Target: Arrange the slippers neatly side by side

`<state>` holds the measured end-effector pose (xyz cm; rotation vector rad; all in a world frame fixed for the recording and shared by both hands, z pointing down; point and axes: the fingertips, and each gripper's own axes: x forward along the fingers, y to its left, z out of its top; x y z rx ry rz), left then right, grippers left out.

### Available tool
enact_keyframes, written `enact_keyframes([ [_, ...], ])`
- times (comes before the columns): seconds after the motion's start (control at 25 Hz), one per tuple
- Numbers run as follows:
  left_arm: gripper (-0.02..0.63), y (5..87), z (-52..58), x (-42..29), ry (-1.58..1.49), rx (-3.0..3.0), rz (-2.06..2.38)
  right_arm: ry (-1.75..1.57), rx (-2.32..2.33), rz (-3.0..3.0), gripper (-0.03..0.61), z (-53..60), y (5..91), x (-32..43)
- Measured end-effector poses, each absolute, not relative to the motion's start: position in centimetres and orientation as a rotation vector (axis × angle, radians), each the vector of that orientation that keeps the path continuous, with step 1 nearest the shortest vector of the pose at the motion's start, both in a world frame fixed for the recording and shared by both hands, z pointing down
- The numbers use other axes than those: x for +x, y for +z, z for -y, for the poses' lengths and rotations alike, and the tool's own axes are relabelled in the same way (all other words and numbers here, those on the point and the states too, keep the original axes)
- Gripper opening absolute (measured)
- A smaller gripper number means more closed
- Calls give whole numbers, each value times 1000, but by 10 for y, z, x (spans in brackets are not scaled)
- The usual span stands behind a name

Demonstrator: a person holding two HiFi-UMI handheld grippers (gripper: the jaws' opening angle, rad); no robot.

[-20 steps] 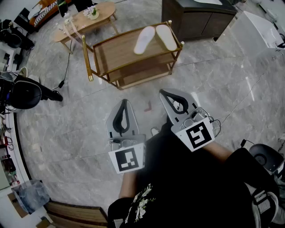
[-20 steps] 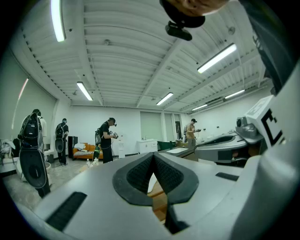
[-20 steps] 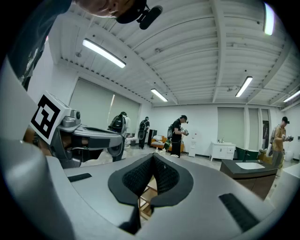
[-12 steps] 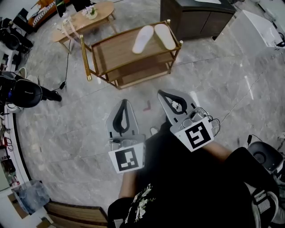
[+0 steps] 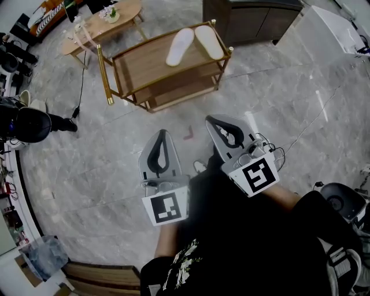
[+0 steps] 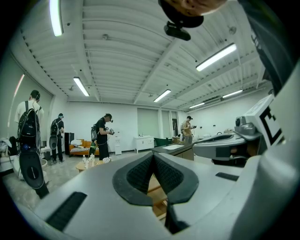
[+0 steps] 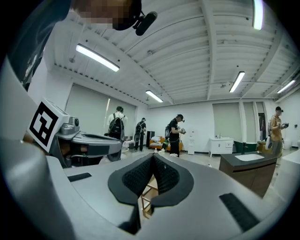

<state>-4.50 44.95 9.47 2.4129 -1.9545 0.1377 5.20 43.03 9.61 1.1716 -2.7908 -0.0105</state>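
I see my left tongs [image 5: 162, 135] and right tongs [image 5: 211, 121] both fully closed, holding nothing. The two slippers [image 5: 180, 46] lie on the wooden shelf [image 5: 139, 65], well apart from them.

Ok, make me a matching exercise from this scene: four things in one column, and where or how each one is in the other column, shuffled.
Things:
1. slippers
2. left gripper
3. oval table
4. dark cabinet

Place or state:
A. upper left corner of the head view
B. on the top shelf of the wooden rack
C. shut, with nothing between its jaws
D. top edge of the head view, right of the rack

Pairs: 1-B, 2-C, 3-A, 4-D.
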Motion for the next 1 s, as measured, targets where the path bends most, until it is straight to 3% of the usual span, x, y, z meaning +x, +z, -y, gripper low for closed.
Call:
enact_keyframes([
  [1.0,0,107,-374,-24,256,2322,1938,40,1080,2840,-3,-339,102,67],
])
